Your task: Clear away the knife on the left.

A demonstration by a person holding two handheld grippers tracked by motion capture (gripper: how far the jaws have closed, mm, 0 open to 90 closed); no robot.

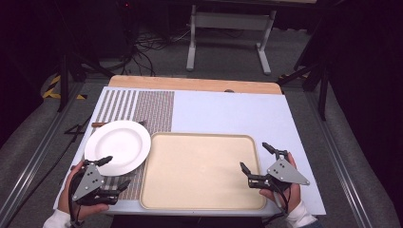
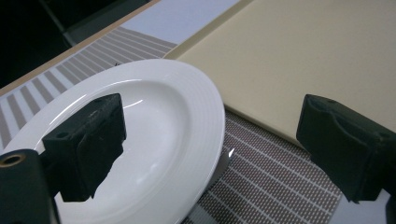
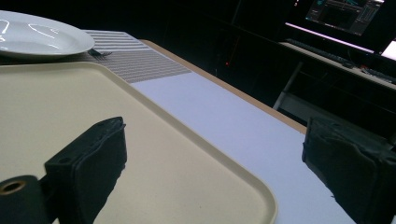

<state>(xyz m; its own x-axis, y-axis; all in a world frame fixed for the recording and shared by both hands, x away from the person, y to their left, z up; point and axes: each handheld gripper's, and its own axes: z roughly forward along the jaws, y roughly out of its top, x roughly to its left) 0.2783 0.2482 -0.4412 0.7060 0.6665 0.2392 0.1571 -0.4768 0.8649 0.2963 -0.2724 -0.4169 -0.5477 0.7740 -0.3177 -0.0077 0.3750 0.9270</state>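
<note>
We see the left gripper (image 1: 114, 172) spread wide around the near rim of the white plate (image 1: 118, 146), beside the tray (image 1: 202, 171); the right gripper (image 1: 256, 156) gapes across the tray's right edge.

Pale table (image 1: 228, 111) carries striped placemat (image 1: 142, 107) and beige tray (image 1: 202, 171).

Both tongs, left (image 1: 113, 172) and right (image 1: 255, 156), are black with chunky jaws, grey triangular plates on top, black cables trailing, white sleeve cuffs behind.
</note>
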